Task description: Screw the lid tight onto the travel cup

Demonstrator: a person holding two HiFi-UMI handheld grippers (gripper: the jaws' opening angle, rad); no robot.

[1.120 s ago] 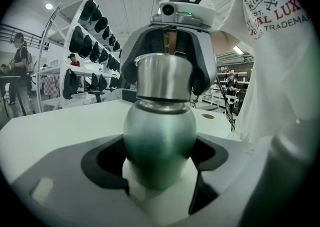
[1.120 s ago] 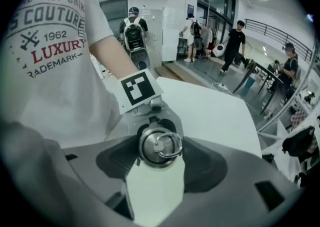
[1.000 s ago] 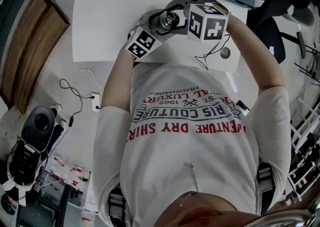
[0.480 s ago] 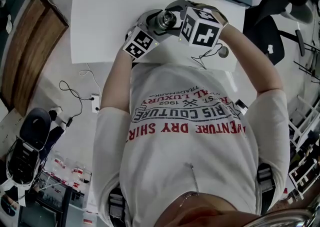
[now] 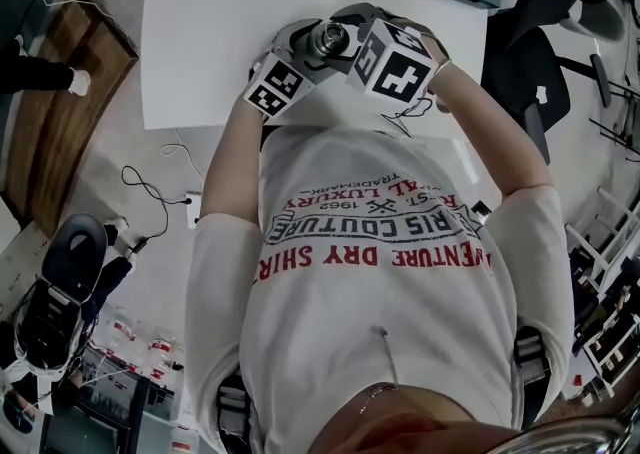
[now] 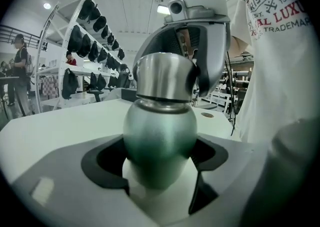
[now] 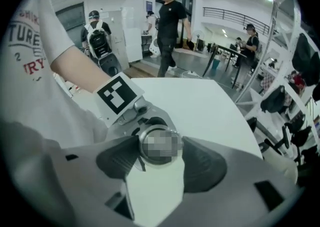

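Left tongs (image 6: 159, 168) clamp the green-tinted body of the travel cup (image 6: 160, 131) low down, a pad pressed to each side, holding it roughly upright over the near edge of the white worktop (image 5: 230, 22). Whether its base touches the worktop can't be told. Right tongs (image 7: 161, 157) are closed round the steel lid (image 7: 160, 145) from the opp. side, a pad against each flank.

Over the last sec. the marker cube (image 5: 395, 64) on the right tongs has rolled and slid a little toward the person's chest in the head view. The left tongs' marker (image 5: 275, 90) has barely shifted. That reads as a twist of the lid vs. a steadied cup.

In the left gripper view the lid sits square on the cup's neck with no gap visible at the seam. The thread is prob. engaged and the task well along, though full tightness can't be judged. A further turn, or a re-grip first, looks likely.
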